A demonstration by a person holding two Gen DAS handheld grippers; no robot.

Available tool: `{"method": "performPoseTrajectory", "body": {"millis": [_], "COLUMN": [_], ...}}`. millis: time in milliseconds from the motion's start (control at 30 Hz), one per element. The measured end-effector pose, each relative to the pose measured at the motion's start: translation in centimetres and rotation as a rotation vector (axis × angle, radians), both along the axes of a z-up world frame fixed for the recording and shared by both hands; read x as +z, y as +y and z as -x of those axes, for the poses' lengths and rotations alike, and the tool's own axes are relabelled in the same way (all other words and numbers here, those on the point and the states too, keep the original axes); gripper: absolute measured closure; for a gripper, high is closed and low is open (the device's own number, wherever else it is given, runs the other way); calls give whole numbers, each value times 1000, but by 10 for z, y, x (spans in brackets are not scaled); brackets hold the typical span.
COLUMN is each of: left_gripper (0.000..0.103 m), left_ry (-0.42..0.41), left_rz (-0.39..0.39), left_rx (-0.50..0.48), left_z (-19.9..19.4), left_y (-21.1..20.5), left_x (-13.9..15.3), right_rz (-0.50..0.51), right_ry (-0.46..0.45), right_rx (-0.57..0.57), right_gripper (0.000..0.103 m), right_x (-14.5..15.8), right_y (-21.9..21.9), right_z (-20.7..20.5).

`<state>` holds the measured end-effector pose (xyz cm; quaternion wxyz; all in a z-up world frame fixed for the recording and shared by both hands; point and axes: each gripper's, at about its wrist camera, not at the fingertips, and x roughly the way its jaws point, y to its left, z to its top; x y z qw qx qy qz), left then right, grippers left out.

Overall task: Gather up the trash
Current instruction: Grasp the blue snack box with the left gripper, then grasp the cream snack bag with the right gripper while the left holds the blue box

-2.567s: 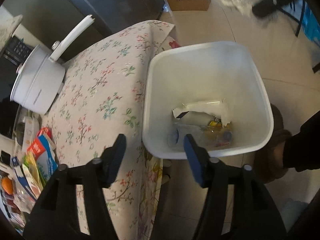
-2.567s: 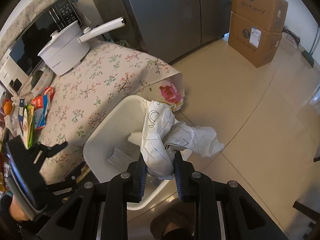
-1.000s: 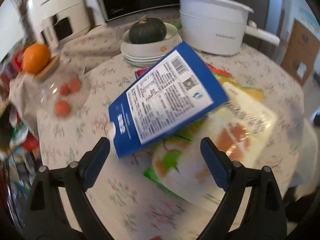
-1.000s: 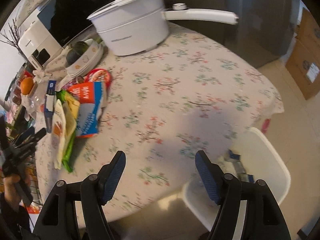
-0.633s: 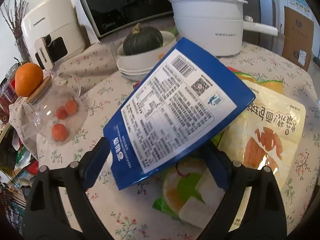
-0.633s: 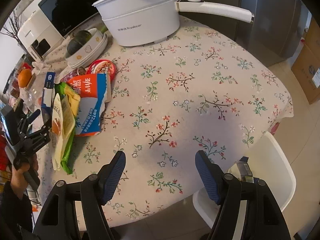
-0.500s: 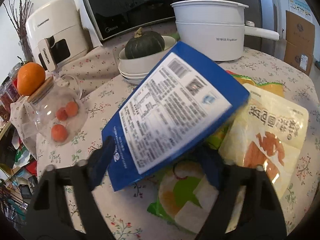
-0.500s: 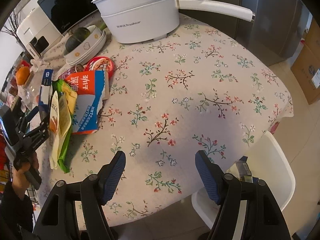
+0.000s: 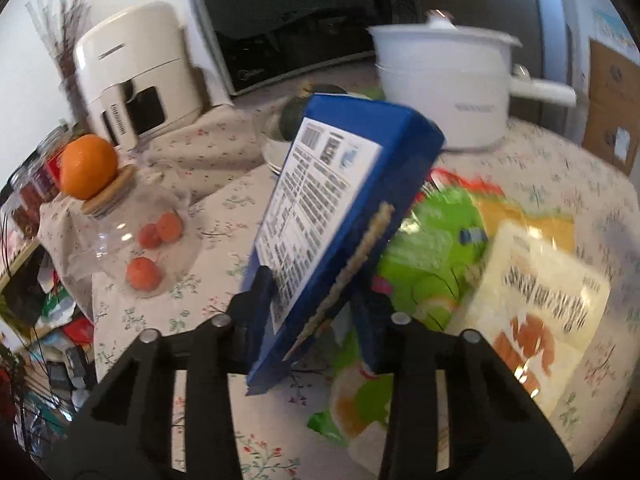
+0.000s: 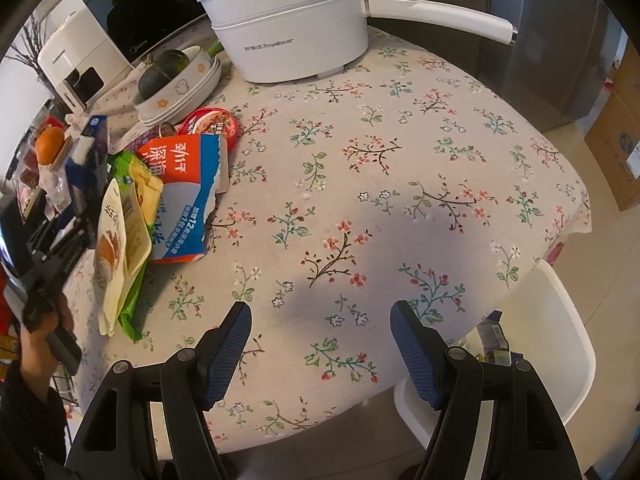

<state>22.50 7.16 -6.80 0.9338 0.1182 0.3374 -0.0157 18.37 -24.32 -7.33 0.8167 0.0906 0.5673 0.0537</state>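
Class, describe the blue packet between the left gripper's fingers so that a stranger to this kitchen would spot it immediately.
Start at the big white pot on the floral tablecloth, then look toward the heap of snack wrappers near the table's edge. The blue packet stands tilted up from that heap, between the closing fingers of the left gripper. Unlike the green and yellow wrappers lying flat beside it, it is dark blue with a white printed label.

The left gripper (image 9: 316, 300), which a few seconds ago hung wide open over the white bin (image 10: 560, 344), now points at the snack wrappers on the floral tablecloth (image 10: 400, 208). Its jaws are closing around the blue box (image 9: 340, 216), which has tipped from lying slanted to standing nearly upright between them. The right gripper (image 10: 320, 344) no longer pinches crumpled paper; it hangs spread and empty above the cloth.
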Motion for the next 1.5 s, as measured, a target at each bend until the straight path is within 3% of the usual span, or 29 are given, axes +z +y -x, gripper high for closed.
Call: {"method": "performPoseTrajectory", "body": {"millis": [133,300,533,667,833,1100,1200,1267,1333,1500], "left_gripper": [77,78,78,78,78,78,78,78,78,78], "left_ry": [13,52,75,92,105,163,182,188,186,179], "left_rz": [133,266,337,348,350,407,413,418,417,422], "left_rx": [70,146,185,192,207,210,209,202,196,190], "left_z": [-2,6,55,91,116,116,115,116,117,120], "left_y": [27,49,54,53,55,63,63,61,60,61], "left_x": [20,35,68,80,72,58,52,51,53,56], "right_rz": [3,-32,-115,-181,-244,-299,-293,-282,-280,-295], "right_ry": [-16,-40,-99,-113,-137,-129,-120,-123,-138,-181], "right_rx": [5,31,92,135,162,121,117,138,163,200], "right_gripper": [30,30,30,36,39,42,57,79,94,98], "right_x": [3,9,19,18,14,-6,-15,-17,-14,3], "right_y": [2,14,44,67,92,113,119,122,124,125], "right_z": [0,0,0,-4,-12,-31,-35,-36,-35,-25]}}
